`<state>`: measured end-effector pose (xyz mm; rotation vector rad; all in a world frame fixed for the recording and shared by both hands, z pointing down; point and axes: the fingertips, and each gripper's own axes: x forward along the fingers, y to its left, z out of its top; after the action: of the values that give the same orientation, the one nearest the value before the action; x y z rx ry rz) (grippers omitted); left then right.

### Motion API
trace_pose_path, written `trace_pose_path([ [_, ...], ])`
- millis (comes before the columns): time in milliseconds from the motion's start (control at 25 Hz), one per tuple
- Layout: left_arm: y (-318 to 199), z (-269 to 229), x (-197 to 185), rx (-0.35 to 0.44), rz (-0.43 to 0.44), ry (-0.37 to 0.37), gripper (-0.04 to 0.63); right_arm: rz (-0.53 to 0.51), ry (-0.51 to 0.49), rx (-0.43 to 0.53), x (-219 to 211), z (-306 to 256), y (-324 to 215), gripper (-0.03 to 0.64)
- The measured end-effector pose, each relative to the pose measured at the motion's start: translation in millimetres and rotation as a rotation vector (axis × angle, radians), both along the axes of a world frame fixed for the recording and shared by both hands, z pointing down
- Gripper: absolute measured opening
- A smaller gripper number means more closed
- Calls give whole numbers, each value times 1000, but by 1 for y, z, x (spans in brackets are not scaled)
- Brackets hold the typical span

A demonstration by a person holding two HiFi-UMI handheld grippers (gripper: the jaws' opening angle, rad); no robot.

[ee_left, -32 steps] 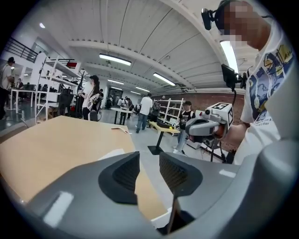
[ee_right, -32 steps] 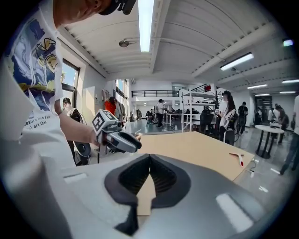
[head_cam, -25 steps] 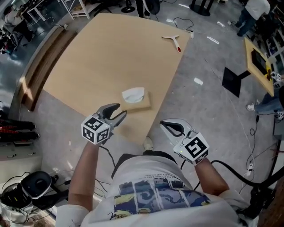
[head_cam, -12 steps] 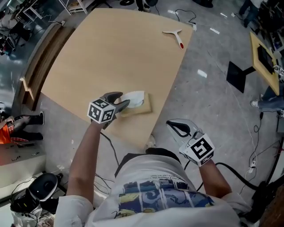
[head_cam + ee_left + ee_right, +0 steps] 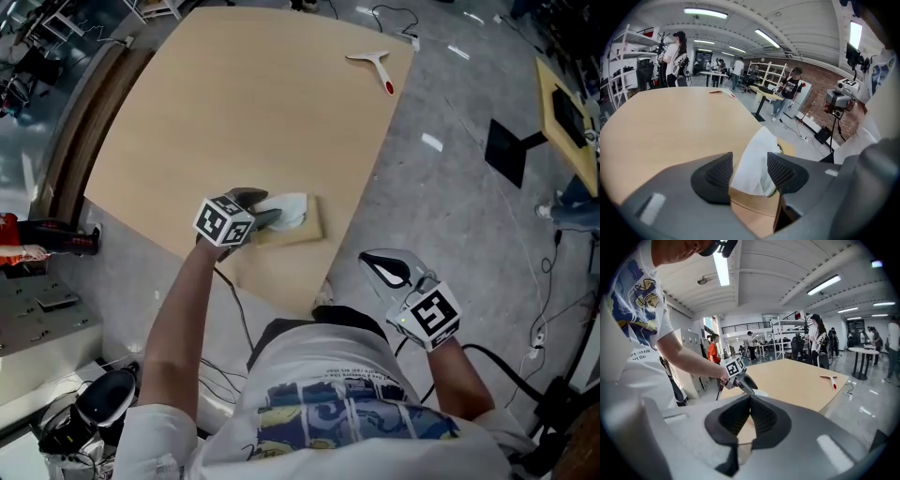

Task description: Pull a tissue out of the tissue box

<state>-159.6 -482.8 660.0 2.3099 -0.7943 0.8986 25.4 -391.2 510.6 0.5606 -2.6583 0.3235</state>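
Tissue box (image 5: 305, 230): tan, lying flat near the edge of the table (image 5: 234, 103) closest to you, head view. White tissue (image 5: 289, 204) sticks up out of its top. Your left claw (image 5: 270, 208) is down at the box, tips at the tissue, marker cube facing up. Your right claw (image 5: 370, 261) hangs off the table over the grey floor (image 5: 450, 187), well apart from the box. Far corner of the table: a T-shaped tool (image 5: 372, 62) with a red handle end, on its own.

Left gripper view: your left claw stands spread. Its jaws have just been opening, and the tissue rises between the two dark ribbed pads (image 5: 719, 173). The tissue sits closer to the right-hand pad; can't tell whether it touches. Neither pad squeezes it. The box top is right below the pads, with one corner showing. Bare table runs away beyond, and people (image 5: 675, 56) stand in the room behind.

Right gripper view: your right claw is pressed together at the tips, nothing between them. Past it, your own left arm (image 5: 684, 357) stretches down to the table, left claw angled downward onto the white tissue. The T-shaped tool lies at the table's far right side.
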Motion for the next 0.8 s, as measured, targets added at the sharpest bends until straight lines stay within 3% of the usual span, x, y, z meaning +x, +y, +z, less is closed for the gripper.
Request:
trace_pose_path([
  [200, -3, 6, 3, -9, 41, -26, 217, -1, -2, -6, -1, 3, -7, 3],
  [440, -5, 0, 6, 54, 50, -68, 159, 1, -9, -4, 0, 3, -19, 3],
  [800, -1, -15, 7, 94, 24, -49, 61, 7, -8, -10, 4, 6, -21, 3],
])
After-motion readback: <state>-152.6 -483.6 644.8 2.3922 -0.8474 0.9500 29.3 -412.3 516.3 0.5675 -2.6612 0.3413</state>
